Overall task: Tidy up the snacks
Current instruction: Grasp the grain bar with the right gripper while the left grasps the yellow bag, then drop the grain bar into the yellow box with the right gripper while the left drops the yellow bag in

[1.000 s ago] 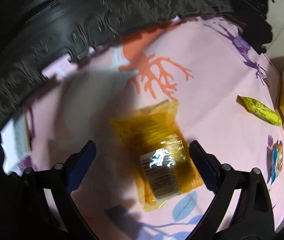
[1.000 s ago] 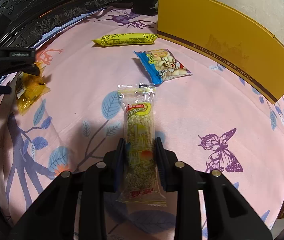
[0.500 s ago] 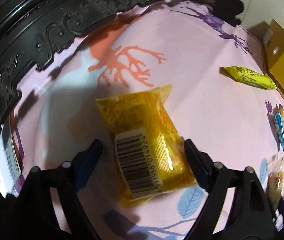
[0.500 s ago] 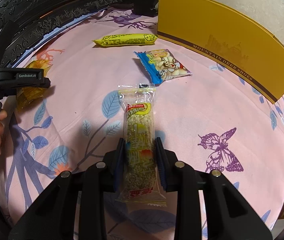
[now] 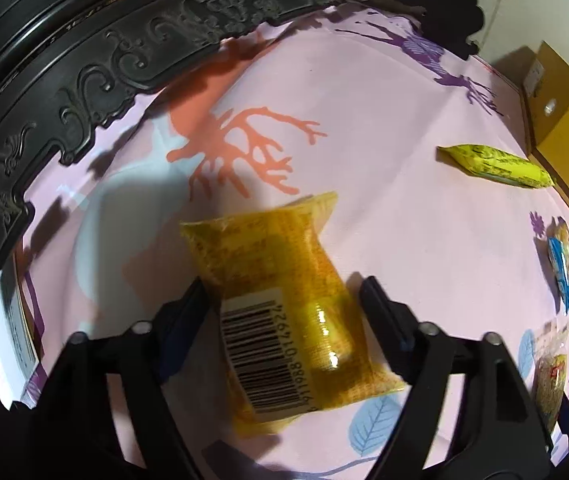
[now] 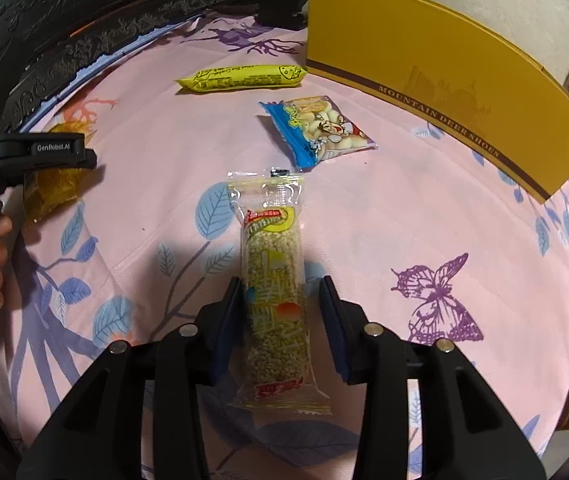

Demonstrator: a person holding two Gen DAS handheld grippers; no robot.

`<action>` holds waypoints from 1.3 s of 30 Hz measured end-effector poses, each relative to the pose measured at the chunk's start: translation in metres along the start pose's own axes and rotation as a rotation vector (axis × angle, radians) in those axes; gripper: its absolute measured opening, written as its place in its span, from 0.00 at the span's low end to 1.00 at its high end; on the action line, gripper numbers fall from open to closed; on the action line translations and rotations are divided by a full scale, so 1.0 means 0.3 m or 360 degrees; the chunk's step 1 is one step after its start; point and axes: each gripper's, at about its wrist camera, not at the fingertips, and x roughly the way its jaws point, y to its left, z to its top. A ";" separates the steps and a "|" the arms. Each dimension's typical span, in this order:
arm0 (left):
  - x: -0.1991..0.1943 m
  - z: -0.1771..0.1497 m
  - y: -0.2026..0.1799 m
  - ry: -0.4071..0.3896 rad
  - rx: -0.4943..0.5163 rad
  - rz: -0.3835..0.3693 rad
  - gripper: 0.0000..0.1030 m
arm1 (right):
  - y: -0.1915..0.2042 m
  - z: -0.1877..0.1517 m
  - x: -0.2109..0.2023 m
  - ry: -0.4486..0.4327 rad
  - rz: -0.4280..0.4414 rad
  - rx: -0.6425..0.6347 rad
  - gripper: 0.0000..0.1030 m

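The left gripper (image 5: 284,300) straddles the orange pack (image 5: 284,300) on the cloth (image 5: 404,220), fingers wide, gripping nothing. The right gripper (image 6: 280,312) brackets the bar (image 6: 274,280), slightly parted. Next, by judgement: both close, then lift toward the box (image 6: 424,60).

Fisheye warp w/ dark edges; left view maybe motion-blurred; glare on orange packet (image 5: 284,300); soft shadows.

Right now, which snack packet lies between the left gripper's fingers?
The amber packet with the barcode, lying between the open left gripper; the grain bar sits in the right gripper, the others lie apart.
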 end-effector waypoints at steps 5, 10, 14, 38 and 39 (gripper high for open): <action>-0.021 0.017 -0.039 0.0022 0.0038 -0.0024 0.58 | -0.025 -0.019 -0.025 0.0027 0.0034 0.0069 0.29; -0.069 0.032 -0.120 -0.0040 0.0177 -0.0072 0.52 | -0.061 -0.062 -0.075 0.0022 0.0021 0.0117 0.29; -0.107 0.024 -0.190 -0.0125 0.0308 -0.0119 0.52 | -0.096 -0.097 -0.090 0.0037 -0.0017 0.0161 0.29; -0.397 0.107 -0.381 -0.0415 0.0614 -0.0725 0.51 | -0.269 0.000 -0.241 -0.0225 -0.0047 0.0387 0.29; -0.408 0.128 -0.432 -0.0418 0.0639 -0.0777 0.51 | -0.301 0.027 -0.266 -0.0267 -0.0064 0.0410 0.29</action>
